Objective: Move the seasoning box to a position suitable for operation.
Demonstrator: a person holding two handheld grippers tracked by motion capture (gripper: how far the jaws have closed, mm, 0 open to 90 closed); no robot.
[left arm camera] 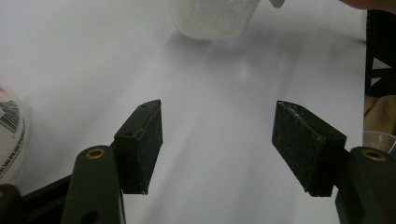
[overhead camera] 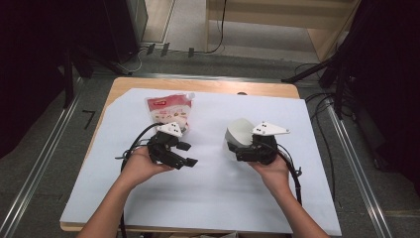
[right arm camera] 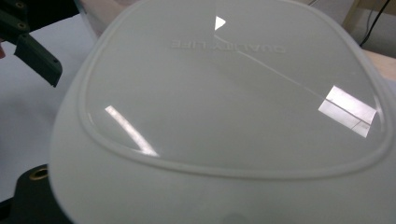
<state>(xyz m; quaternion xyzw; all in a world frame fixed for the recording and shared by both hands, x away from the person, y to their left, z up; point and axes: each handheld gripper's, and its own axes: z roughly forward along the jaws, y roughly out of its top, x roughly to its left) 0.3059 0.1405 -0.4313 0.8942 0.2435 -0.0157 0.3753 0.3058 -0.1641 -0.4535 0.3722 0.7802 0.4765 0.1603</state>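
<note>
Our right gripper (overhead camera: 236,147) clasps a tilted white container (overhead camera: 239,133) above the tabletop (overhead camera: 208,188); its contents are hidden. Our left gripper (overhead camera: 187,154) gapes empty beside a red-topped pouch (overhead camera: 169,110).

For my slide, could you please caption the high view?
Right gripper holds a white container; left gripper is open beside a pouch.

The right gripper's (overhead camera: 242,148) jaws are hidden behind the white container (right arm camera: 224,116) (its lower part is cut off by the frame). The pouch (left arm camera: 10,135) is cropped at the left edge, its print too blurred to be read.
</note>
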